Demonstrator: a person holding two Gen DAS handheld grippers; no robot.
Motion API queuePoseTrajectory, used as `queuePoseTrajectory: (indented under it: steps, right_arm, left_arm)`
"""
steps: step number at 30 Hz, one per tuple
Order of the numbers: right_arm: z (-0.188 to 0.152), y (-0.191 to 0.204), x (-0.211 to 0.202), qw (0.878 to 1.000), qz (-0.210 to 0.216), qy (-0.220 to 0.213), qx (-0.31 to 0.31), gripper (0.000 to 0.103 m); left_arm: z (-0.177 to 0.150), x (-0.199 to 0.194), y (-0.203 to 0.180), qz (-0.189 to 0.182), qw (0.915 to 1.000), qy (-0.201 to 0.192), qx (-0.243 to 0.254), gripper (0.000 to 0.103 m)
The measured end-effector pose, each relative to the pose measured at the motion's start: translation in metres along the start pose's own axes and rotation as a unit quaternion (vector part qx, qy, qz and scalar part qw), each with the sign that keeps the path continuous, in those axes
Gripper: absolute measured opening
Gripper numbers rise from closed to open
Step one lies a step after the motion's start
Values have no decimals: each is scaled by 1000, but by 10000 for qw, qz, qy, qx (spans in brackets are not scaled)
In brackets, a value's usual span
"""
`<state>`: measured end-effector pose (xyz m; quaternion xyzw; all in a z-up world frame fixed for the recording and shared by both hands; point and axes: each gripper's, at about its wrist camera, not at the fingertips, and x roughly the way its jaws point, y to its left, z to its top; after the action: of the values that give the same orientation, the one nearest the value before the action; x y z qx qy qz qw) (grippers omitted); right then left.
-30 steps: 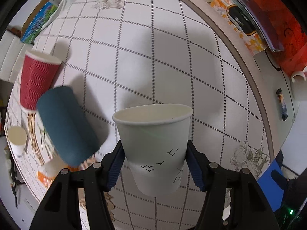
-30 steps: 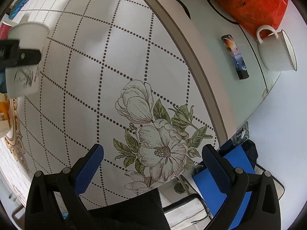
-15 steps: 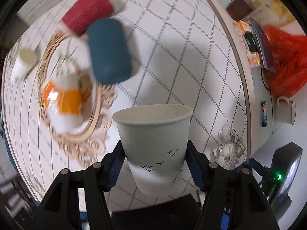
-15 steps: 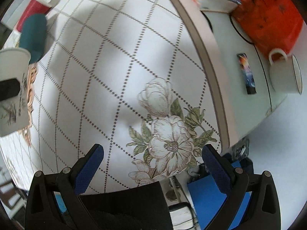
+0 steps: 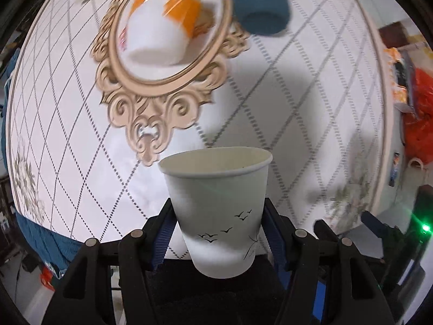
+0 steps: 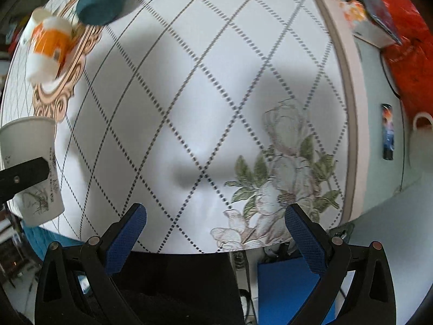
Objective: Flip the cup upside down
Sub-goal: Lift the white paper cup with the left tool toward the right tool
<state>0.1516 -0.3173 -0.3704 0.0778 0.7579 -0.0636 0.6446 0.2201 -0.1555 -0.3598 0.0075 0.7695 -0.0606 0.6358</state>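
Left wrist: one white cup (image 5: 217, 211), three other cups.

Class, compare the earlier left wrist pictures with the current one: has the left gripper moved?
Yes. The left gripper, shut on the white paper cup, has swung: the gold tray slid from lower left to above the cup.

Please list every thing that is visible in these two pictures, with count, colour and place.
Paper cup: 1, white with birds, held clear of the table.
Teal cup: 1, far side of the table.
Orange cup: 1, orange and white, over the gold frame print.
Table: 1, white cloth, dotted diamonds, flowers.
Mug: 1, white, side surface at right.
Red bag: 1, beyond the mug.
Small dark packet: 1, left of the mug.
Left gripper: 1, black, blue pads, shut on the paper cup.
Right gripper: 1, open, empty.
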Motion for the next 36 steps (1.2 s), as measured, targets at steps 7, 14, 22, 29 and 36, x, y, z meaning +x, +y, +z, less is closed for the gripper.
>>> queuePoseTrajectory:
  steps: [7,14,22,29,36]
  right_arm:
    - [7,28,6,9996,-107,109,-232,103]
    - [16,32,4,9997,-191,102,-150,103]
    - [16,30,5,9996,-230,128,-107,103]
    - [17,28,5,9997,-226,109,-30,103]
    - [19,29,5,9997,-209,84,20,103]
  left_arm:
    - [1,27,4,27,9998,177,-51,59]
    - [-2,42,-8,171,9993,182,264,60]
    - [4,44,-17,93,9995,141,268,61]
    - [19,40,-9,77,9990,100,419,89]
    - [23,34,-4,21,9992,85,384,89]
